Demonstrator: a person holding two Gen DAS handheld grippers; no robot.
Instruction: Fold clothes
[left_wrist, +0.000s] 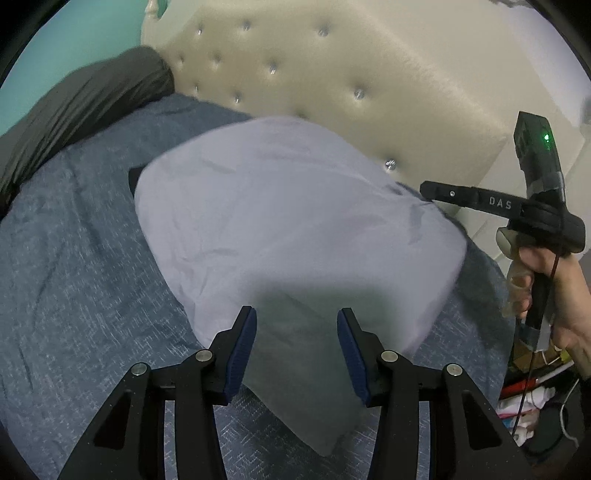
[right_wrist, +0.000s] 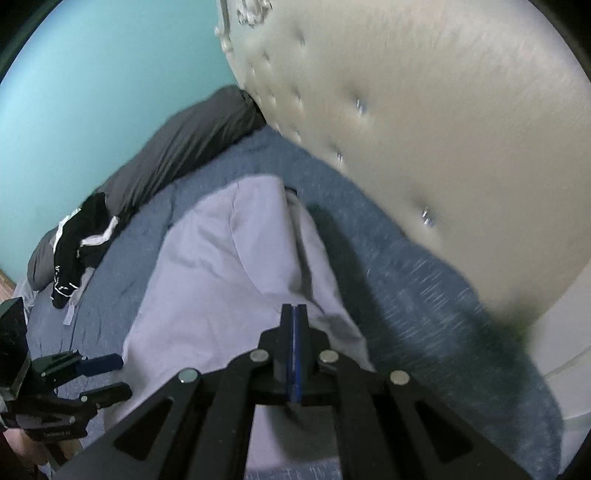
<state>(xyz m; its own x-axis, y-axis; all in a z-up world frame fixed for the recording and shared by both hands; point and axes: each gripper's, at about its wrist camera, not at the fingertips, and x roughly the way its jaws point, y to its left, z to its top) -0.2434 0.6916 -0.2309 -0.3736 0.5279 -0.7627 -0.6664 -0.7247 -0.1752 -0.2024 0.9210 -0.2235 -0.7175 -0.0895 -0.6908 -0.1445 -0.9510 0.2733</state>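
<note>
Right wrist, right hand-held gripper (right_wrist: 294, 314) pinched (empty), lilac garment (right_wrist: 236, 266) below

A bed with a blue speckled cover (left_wrist: 74, 258) fills the room. A cream tufted headboard (left_wrist: 332, 74) with shiny studs stands along its far edge. A teal wall (right_wrist: 92, 74) runs along the left side. A dark grey pillow (left_wrist: 81, 103) lies against that wall.

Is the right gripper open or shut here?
Shut: the right gripper has its jaws pressed together, apparently pinching the lavender garment.
</note>
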